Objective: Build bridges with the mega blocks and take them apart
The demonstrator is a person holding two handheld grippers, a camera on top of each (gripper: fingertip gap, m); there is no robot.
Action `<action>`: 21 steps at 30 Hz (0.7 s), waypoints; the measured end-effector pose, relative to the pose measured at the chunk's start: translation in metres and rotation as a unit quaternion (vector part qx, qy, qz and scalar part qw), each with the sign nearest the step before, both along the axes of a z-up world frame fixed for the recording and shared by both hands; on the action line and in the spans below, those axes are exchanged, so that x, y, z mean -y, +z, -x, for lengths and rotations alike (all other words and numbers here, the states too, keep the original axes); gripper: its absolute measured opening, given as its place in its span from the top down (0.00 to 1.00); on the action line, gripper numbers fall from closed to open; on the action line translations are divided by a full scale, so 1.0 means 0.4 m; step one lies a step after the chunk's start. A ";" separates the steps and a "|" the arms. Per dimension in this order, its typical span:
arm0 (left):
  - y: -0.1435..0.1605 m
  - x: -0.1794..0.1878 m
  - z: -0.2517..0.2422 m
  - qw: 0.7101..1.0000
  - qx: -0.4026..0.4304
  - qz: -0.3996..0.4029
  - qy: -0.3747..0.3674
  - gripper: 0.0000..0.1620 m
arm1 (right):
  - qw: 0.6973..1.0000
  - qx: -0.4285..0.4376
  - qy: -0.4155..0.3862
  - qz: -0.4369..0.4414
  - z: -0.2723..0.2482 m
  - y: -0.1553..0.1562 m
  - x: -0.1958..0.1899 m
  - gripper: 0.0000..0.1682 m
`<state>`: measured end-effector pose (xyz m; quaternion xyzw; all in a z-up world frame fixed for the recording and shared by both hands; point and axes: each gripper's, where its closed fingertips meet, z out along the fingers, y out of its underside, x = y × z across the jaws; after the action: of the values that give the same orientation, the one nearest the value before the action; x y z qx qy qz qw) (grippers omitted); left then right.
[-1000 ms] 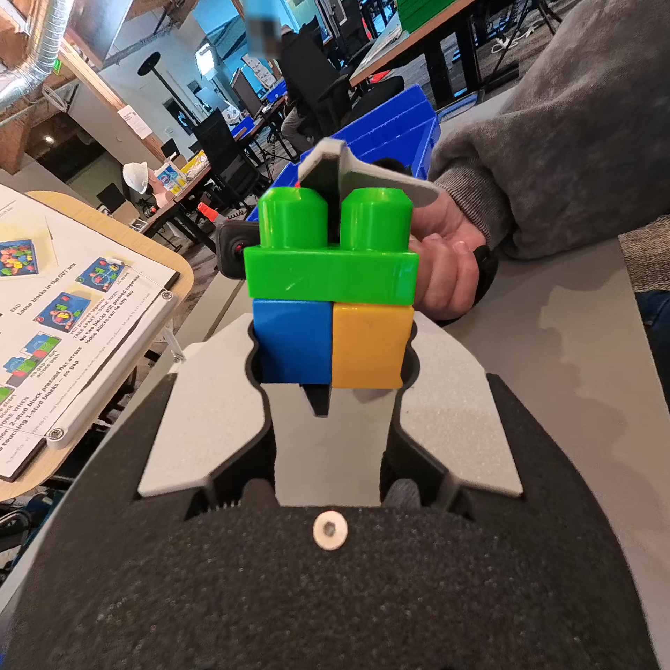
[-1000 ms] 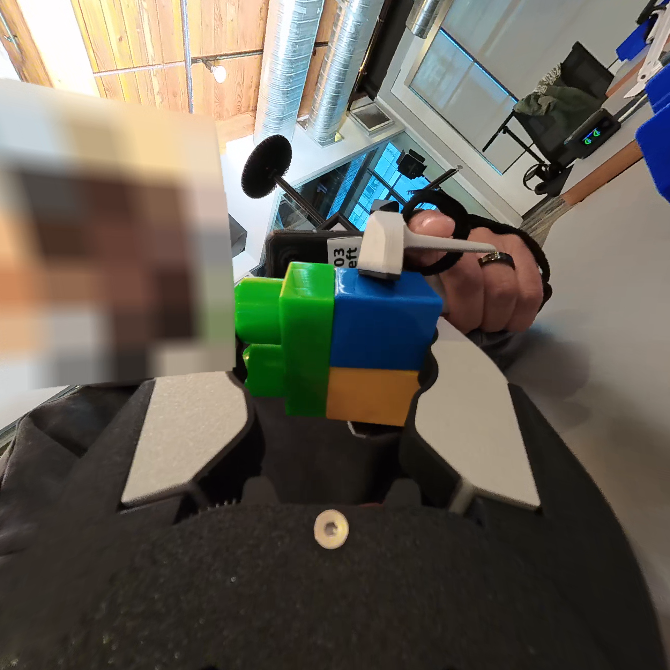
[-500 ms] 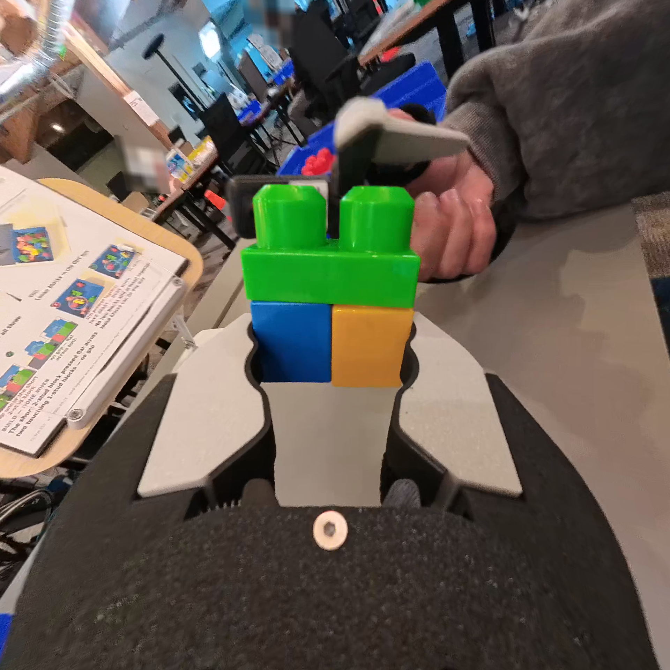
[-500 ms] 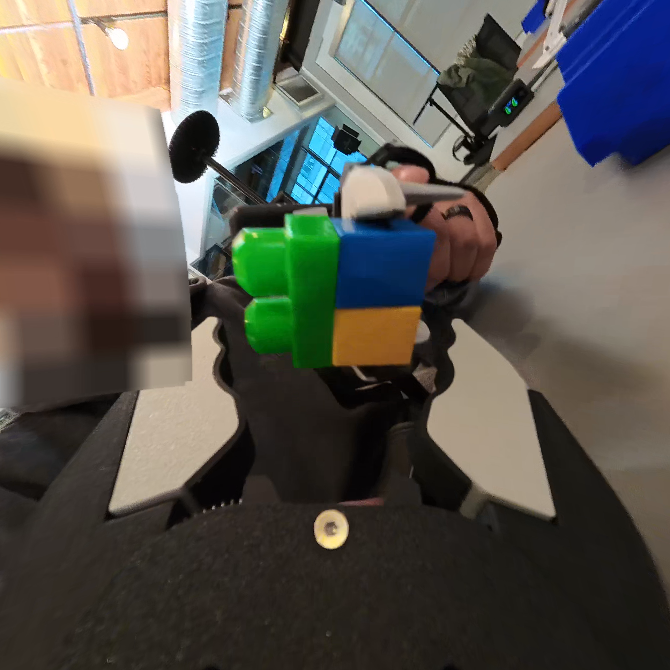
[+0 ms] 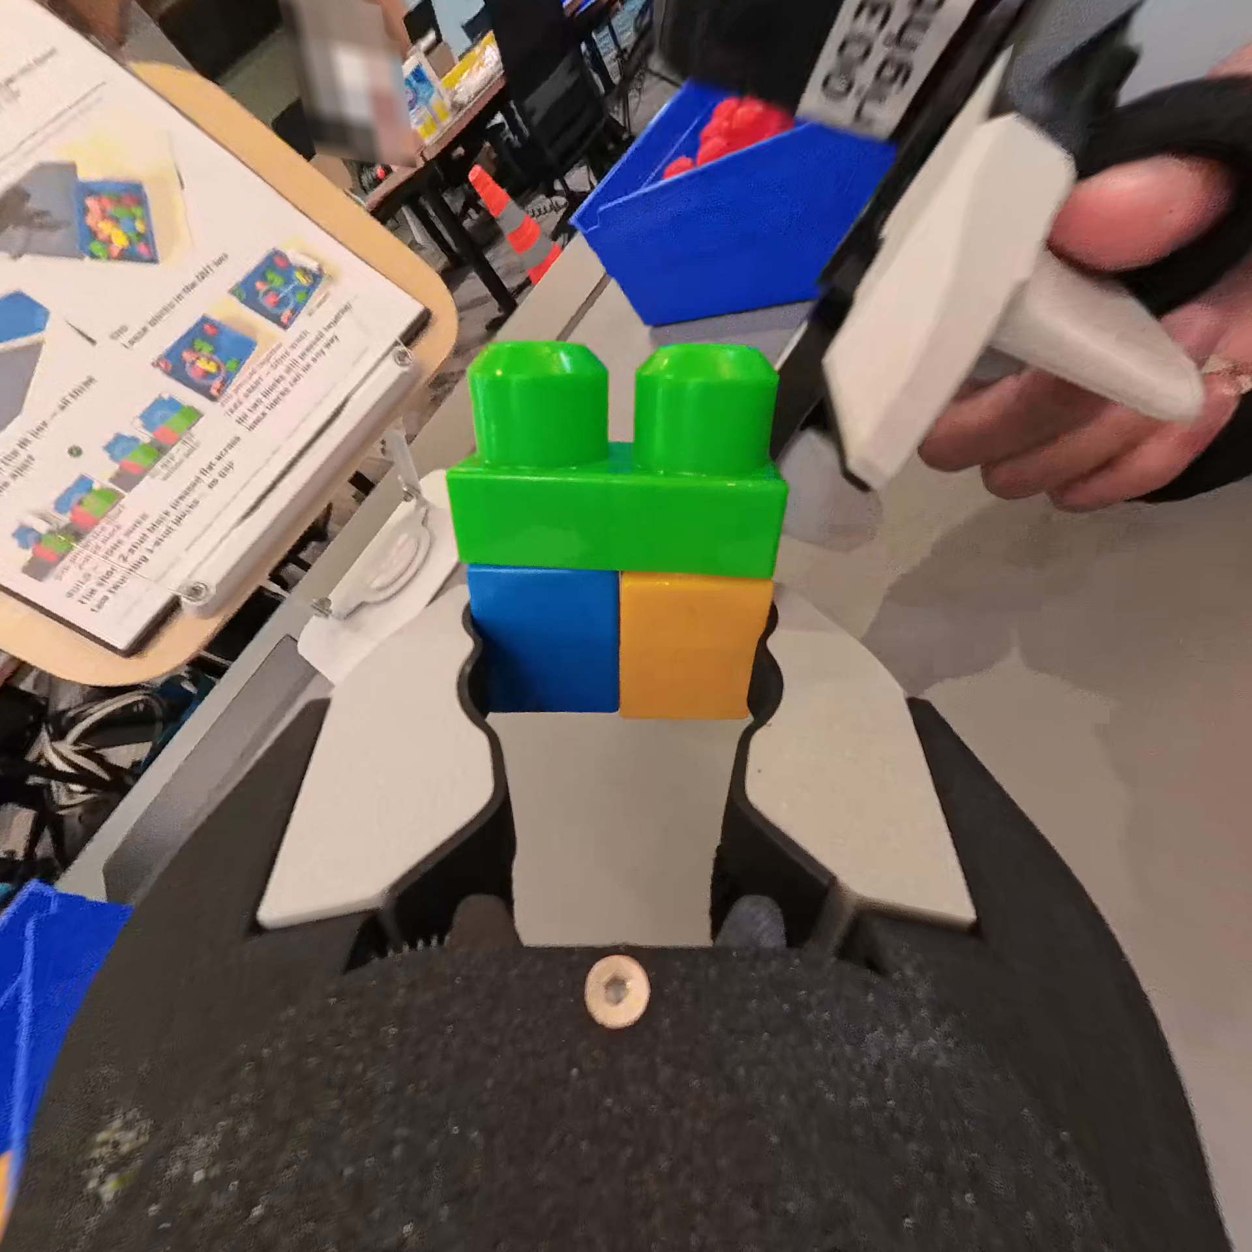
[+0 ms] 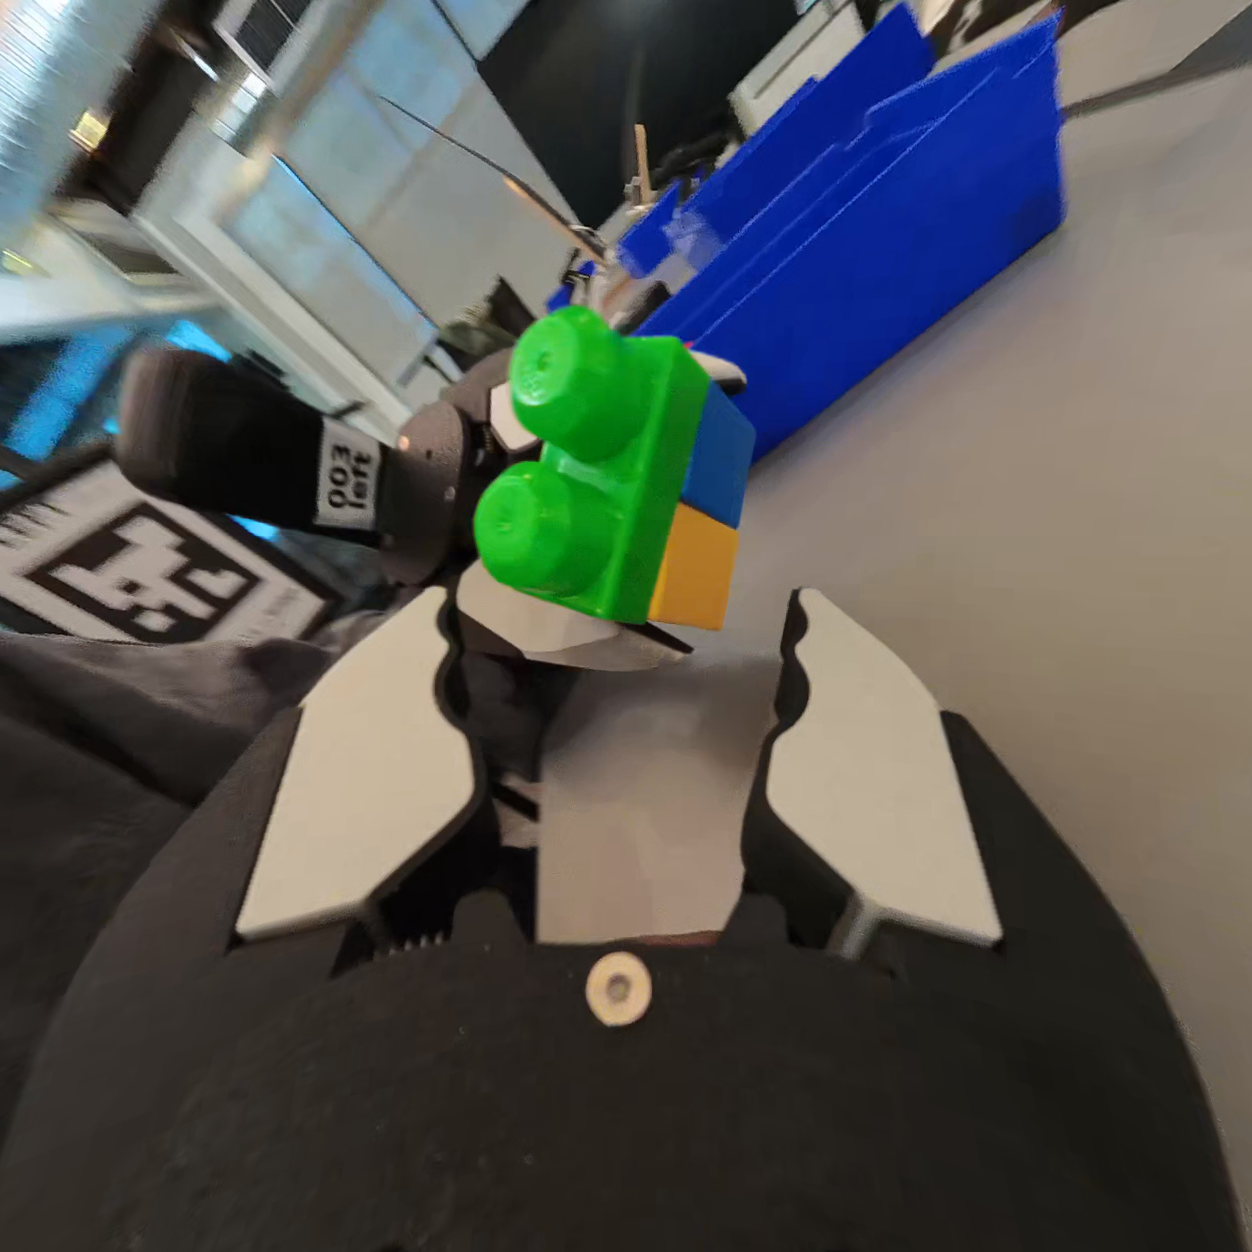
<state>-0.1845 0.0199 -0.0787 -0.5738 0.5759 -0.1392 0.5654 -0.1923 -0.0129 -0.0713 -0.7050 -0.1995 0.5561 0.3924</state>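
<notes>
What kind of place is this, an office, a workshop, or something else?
Probably an open-plan office or lab set up for data collection. A grey worktable holds a blue bin of toy blocks, an illustrated instruction sheet sits on a board beside it, and desks and office chairs fill the background.

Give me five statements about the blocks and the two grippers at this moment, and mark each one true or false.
1. The left gripper is shut on the blue block and yellow block. True.
2. The green block spans the tops of both lower blocks. True.
3. The right gripper is clamped on the green block's studs. False: it is open and holds nothing, with the bridge ahead of its fingertips.
4. The blue bin in the left wrist view is empty. False: red blocks lie in it.
5. The green block has three studs. False: it has two.
</notes>
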 end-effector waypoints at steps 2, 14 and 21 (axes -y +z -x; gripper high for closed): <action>-0.005 -0.004 0.000 1.000 0.003 0.008 0.000 0.54 | 0.997 0.063 -0.041 -0.036 0.000 -0.008 -0.013 0.55; -0.031 0.003 -0.008 1.000 -0.008 0.014 -0.007 0.54 | 0.977 0.178 -0.098 -0.071 0.022 -0.027 -0.021 0.74; -0.041 0.005 -0.016 1.000 -0.024 0.003 -0.006 0.54 | 0.966 0.245 -0.067 -0.053 0.008 -0.049 -0.012 0.75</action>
<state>-0.1780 0.0180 -0.0953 -0.5750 0.5923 -0.1306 0.5491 -0.1955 -0.0079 -0.0908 -0.8096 -0.2708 0.3281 0.4044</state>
